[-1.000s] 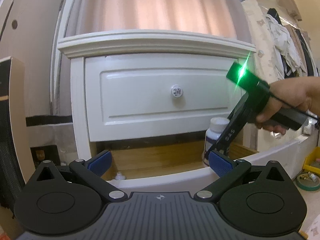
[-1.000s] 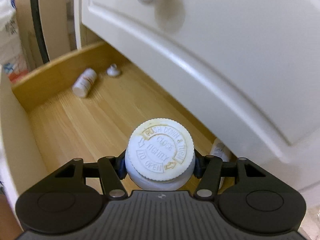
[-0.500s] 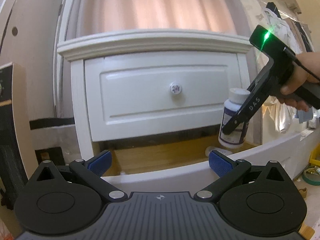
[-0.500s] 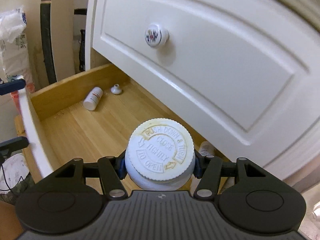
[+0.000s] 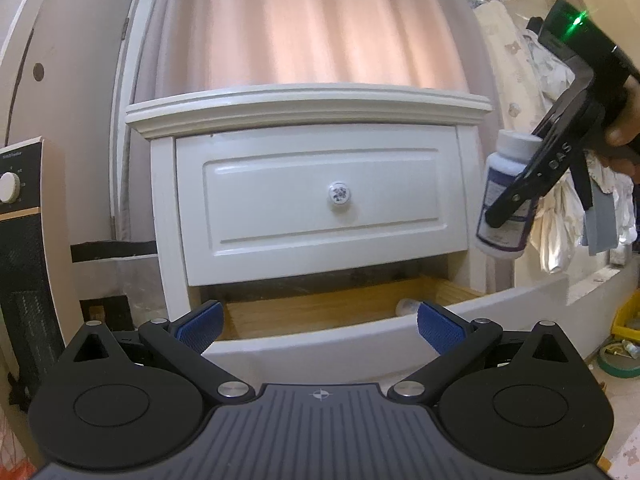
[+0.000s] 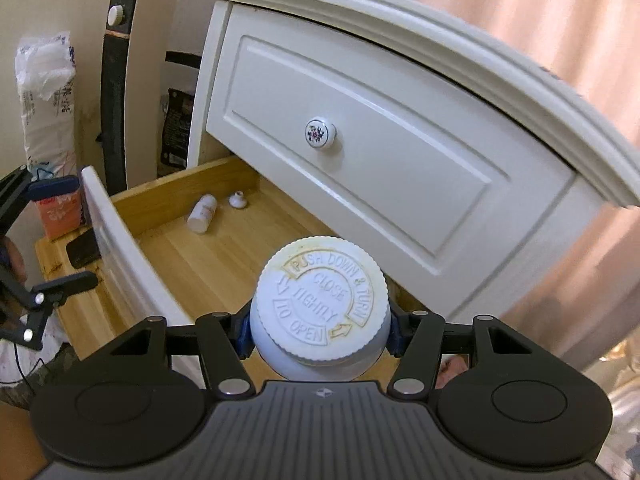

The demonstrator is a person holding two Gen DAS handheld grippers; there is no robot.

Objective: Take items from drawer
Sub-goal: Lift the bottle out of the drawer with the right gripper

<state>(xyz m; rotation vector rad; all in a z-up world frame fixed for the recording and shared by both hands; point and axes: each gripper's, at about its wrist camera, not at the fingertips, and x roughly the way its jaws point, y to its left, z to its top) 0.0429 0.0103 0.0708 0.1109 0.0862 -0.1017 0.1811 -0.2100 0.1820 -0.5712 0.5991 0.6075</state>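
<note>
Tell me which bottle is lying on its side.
The small bottle on the open drawer floor, beside a loose cap. The big bottle is gripped upright.

We are holding the right gripper (image 6: 320, 334) angled downward, its blue pads (image 6: 243, 334) pressing on both sides of a white bottle (image 6: 320, 312). Our right hand (image 5: 624, 128) is wrapping its black handle. We are keeping the left gripper (image 5: 320, 322) level, its jaws spread wide with nothing between them.

The bottle cap (image 6: 322, 300) reads "PUSH DOWN & TURN", "CLOSE TIGHTLY", "TO OPEN".
</note>
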